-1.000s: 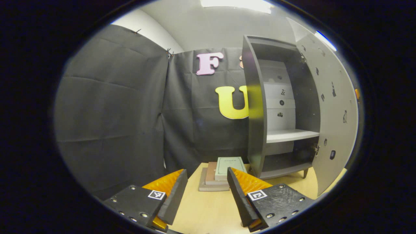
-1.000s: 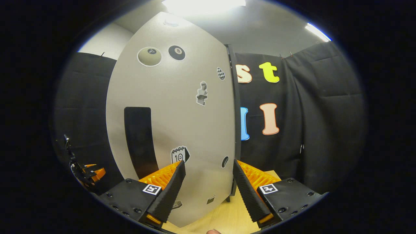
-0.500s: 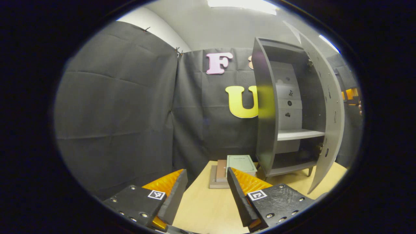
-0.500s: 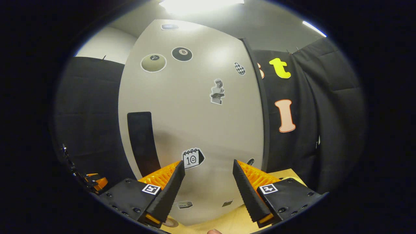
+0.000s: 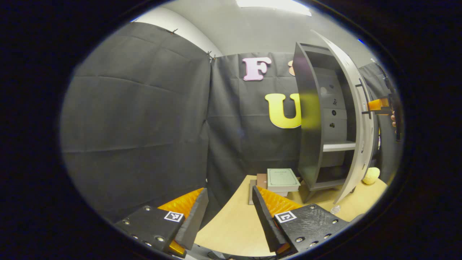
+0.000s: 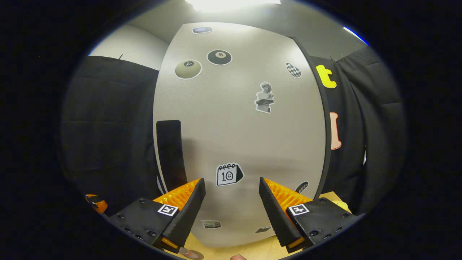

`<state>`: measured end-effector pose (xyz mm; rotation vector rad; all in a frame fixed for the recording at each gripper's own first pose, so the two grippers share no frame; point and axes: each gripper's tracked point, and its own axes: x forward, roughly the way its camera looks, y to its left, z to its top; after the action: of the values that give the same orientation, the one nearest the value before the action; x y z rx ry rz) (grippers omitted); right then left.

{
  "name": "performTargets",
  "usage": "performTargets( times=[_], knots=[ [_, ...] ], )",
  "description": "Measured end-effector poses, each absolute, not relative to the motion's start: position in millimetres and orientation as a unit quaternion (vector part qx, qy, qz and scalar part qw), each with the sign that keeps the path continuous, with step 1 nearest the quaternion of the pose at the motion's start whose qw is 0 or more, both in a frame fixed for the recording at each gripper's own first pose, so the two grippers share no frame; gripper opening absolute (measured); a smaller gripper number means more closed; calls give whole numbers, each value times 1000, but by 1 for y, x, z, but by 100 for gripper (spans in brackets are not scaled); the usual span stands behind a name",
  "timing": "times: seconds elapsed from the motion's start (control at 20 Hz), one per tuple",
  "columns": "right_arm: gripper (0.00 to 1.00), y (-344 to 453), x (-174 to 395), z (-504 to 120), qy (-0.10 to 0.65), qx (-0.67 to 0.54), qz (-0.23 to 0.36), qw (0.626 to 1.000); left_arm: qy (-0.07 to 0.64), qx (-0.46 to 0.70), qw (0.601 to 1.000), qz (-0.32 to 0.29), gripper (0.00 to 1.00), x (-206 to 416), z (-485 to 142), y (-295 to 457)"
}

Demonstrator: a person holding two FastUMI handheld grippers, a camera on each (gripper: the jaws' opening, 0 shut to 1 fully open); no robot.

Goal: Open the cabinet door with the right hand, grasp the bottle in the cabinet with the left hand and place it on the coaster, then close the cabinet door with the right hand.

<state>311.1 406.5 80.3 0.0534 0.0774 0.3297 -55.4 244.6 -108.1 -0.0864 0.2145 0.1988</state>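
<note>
In the left gripper view, the left gripper (image 5: 229,202) hangs over the near edge of the light wooden desk (image 5: 234,224) with its jaws spread wide and nothing between them. Ahead and to the right stands the dark grey cabinet (image 5: 310,119), its cabinet door (image 5: 355,119) partly ajar and seen almost edge-on, so the inner shelf (image 5: 338,146) shows through the gap; both compartments visible through that gap look bare, and I cannot tell where the bottle is. A stack of books (image 5: 276,180) lies on the desk just left of the cabinet's foot, and a pale yellow lumpy object (image 5: 370,176) sits on the desk beyond the door. Near the door's lower edge a small clear round thing (image 5: 335,209) rests on the wood; it is too small to identify. The right gripper (image 5: 379,105) shows at the far right, beside the outer face of the door. In the right gripper view, the right gripper (image 6: 230,202) faces the door's sticker-covered front (image 6: 238,126) close up, jaws wide apart and holding nothing, with the dark vertical handle (image 6: 171,151) left of its fingers. A round flat disc (image 6: 193,254), possibly the coaster, peeks in at the bottom edge on the desk.
</note>
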Motion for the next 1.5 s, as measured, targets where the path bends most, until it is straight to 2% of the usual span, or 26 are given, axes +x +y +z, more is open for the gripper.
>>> performTargets(
  times=[0.15, 0.2, 0.25, 0.3, 0.35, 0.75, 0.8, 0.85, 0.9, 0.95, 1.05, 1.2, 1.25, 1.35, 1.4, 1.5],
  knots=[
    [95, 415, 322, 81, 39, 28, 161, 986, 114, -43, 986, 113, 73, -62, -114, 260],
    [95, 417, 326, 82, 38, 27, 161, 986, 115, -45, 985, 117, 76, -64, -115, 264],
    [95, 418, 326, 83, 36, 25, 159, 986, 117, -46, 985, 120, 73, -64, -117, 267],
    [95, 418, 326, 83, 35, 24, 159, 986, 118, -47, 984, 124, 76, -65, -118, 270],
    [95, 419, 326, 84, 33, 24, 158, 987, 119, -48, 984, 127, 73, -66, -121, 273],
    [95, 424, 327, 81, 31, 46, 158, 986, 130, -44, 982, 134, 73, -70, -122, 274],
    [91, 424, 327, 81, 31, 48, 159, 986, 128, -42, 982, 134, 73, -71, -120, 272],
    [95, 425, 327, 81, 32, 49, 160, 985, 127, -41, 982, 135, 73, -71, -117, 270],
    [91, 424, 327, 81, 33, 49, 161, 985, 126, -40, 982, 135, 73, -71, -115, 267],
    [95, 424, 326, 81, 33, 47, 164, 985, 125, -41, 982, 136, 73, -72, -113, 263],
    [95, 423, 324, 85, 29, 41, 171, 984, 122, -42, 982, 137, 73, -74, -105, 253],
    [95, 411, 305, 96, 11, 21, 180, 983, 109, -37, 985, 131, 73, -73, -87, 233],
    [91, 404, 294, 98, 6, 12, 181, 983, 105, -33, 985, 130, 73, -71, -82, 225],
    [96, 389, 273, 101, -5, -9, 183, 983, 96, -31, 987, 123, 73, -66, -69, 206],
    [93, 380, 263, 102, -9, -21, 182, 983, 92, -32, 988, 116, 73, -62, -64, 194],
    [92, 361, 241, 100, -13, -39, 181, 983, 85, -31, 991, 100, 73, -54, -52, 172]
  ],
)
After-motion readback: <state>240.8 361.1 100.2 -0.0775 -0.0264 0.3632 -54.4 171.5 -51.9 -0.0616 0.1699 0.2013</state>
